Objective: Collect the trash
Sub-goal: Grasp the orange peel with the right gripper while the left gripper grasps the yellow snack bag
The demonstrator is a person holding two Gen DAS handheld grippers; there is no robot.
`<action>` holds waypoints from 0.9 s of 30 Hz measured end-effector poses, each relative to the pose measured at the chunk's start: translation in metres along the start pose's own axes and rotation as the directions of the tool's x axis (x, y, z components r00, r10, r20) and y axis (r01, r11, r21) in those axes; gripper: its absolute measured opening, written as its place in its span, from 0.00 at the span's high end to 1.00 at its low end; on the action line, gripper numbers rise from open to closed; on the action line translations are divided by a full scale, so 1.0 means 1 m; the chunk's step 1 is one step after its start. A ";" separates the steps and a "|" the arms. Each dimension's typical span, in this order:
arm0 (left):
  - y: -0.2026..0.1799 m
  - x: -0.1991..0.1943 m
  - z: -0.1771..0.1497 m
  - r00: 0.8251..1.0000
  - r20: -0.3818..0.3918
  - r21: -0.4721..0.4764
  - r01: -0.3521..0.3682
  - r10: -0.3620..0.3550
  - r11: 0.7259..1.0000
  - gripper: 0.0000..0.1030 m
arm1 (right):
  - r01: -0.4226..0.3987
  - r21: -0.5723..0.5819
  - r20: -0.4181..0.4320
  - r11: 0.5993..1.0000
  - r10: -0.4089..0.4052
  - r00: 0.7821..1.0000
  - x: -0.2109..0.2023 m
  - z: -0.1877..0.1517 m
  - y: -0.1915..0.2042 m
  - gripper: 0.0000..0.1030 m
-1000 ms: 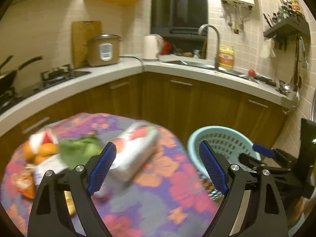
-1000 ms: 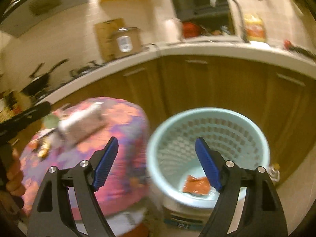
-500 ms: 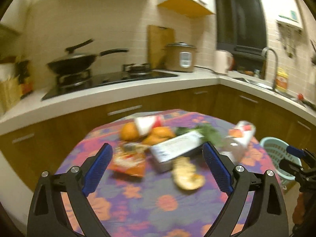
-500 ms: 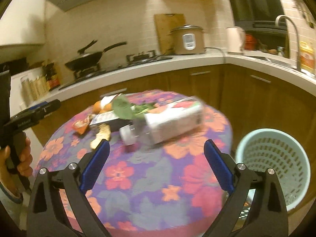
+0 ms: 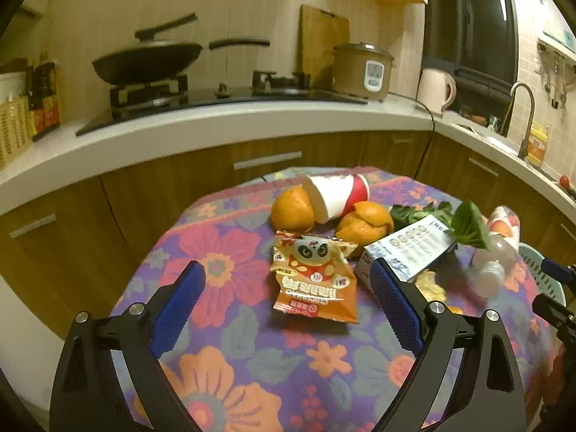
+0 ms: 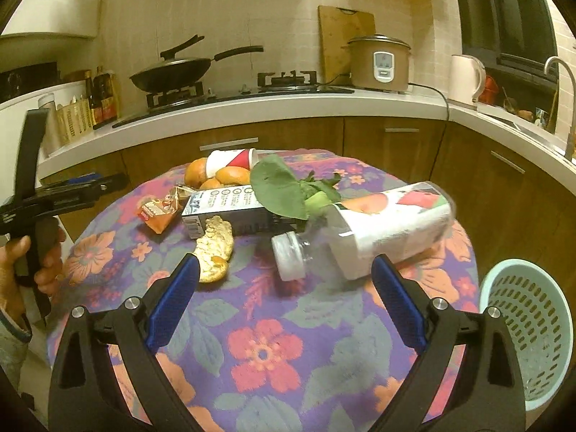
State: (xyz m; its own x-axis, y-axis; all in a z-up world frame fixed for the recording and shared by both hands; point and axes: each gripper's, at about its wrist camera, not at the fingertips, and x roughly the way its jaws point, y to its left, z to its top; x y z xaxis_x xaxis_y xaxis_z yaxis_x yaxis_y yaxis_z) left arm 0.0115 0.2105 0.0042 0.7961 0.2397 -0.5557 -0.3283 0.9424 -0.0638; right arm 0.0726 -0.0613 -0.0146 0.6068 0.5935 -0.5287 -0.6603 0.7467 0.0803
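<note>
Trash lies on a round flowered table (image 5: 223, 262). An orange snack packet (image 5: 313, 280) lies just ahead of my open, empty left gripper (image 5: 288, 306). Behind it are orange peels (image 5: 365, 223), a tipped paper cup (image 5: 338, 194), a carton (image 5: 410, 248) and green leaves (image 5: 468, 226). My open, empty right gripper (image 6: 282, 304) hovers before a lying plastic bottle (image 6: 367, 230), with a peel piece (image 6: 216, 248) at its left. The carton (image 6: 226, 208), leaf (image 6: 280, 190) and packet (image 6: 158, 212) lie beyond.
A light blue perforated basket (image 6: 529, 331) stands on the floor right of the table. Wooden cabinets and a white counter curve behind, with a stove, wok (image 5: 147, 61), rice cooker (image 5: 361, 70), kettle and sink. The left gripper and hand (image 6: 32, 216) show at left.
Both grippers have swung left from the basket to face the table, then moved closer to the trash. Both stay open and empty.
</note>
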 end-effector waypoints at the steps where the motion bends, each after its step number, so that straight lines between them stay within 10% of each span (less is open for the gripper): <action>1: 0.002 0.007 0.001 1.000 -0.021 -0.005 0.014 -0.015 1.000 0.13 | -0.009 0.000 -0.006 1.000 0.009 1.000 0.004 0.003 0.002 0.11; 16: 0.019 0.076 -0.010 0.967 -0.229 -0.147 0.075 -0.108 0.986 0.20 | -0.169 -0.142 -0.194 0.975 0.140 0.971 0.080 0.029 0.061 0.17; 27: 0.000 0.080 -0.013 0.964 -0.252 -0.053 0.070 -0.082 0.996 0.62 | -0.141 -0.168 -0.302 0.976 0.086 0.950 0.112 0.024 0.073 0.21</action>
State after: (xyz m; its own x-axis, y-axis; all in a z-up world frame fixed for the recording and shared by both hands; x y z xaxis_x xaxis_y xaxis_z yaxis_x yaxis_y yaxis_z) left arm 0.0685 0.2267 -0.0511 0.6662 0.0954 -0.7396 -0.2980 0.9432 -0.1468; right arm 0.1028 0.0672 -0.0479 0.3862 0.5371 -0.7500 -0.8043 0.5941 0.0113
